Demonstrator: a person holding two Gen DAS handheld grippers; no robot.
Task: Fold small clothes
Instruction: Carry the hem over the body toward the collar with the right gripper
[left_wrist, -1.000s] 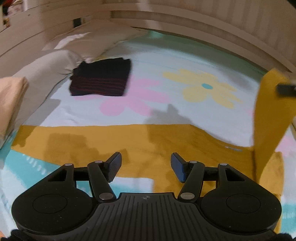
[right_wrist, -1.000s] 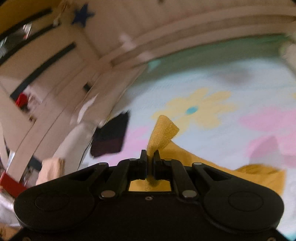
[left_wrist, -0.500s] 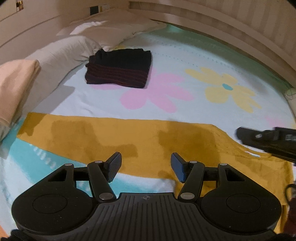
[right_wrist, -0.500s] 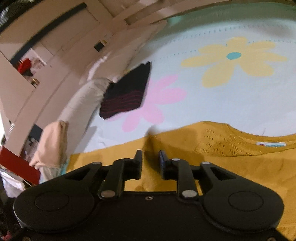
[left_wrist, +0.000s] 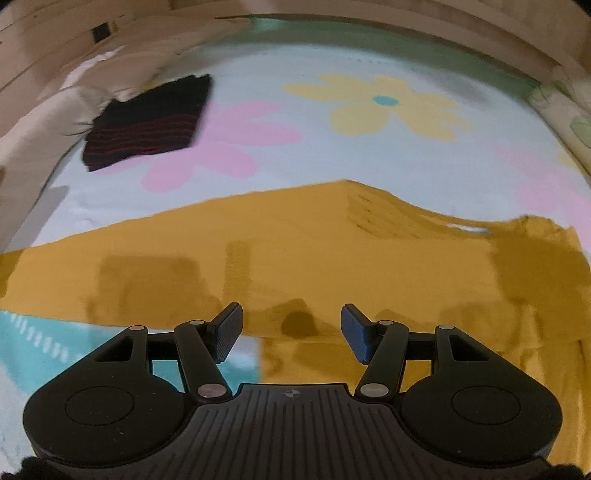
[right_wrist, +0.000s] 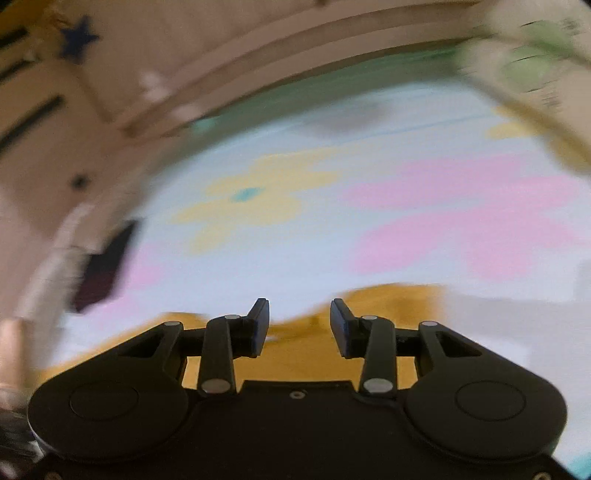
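Garments: two, one yellow shirt (left_wrist: 295, 251) lying centre, one folded dark garment (left_wrist: 147, 122) sitting at ten o'clock.
Left gripper (left_wrist: 291, 326): gaping, gripping nothing.
Right gripper (right_wrist: 299, 326): jaws opening, gripping nothing.

Open bed (left_wrist: 369, 162) surface is left between the yellow garment (left_wrist: 295, 251) and the far rail (left_wrist: 406, 26); its left part is occupied by a folded dark garment (left_wrist: 147, 122) beside pillows (left_wrist: 44, 110).

Black gripper (left_wrist: 291, 326), silver pivot screws
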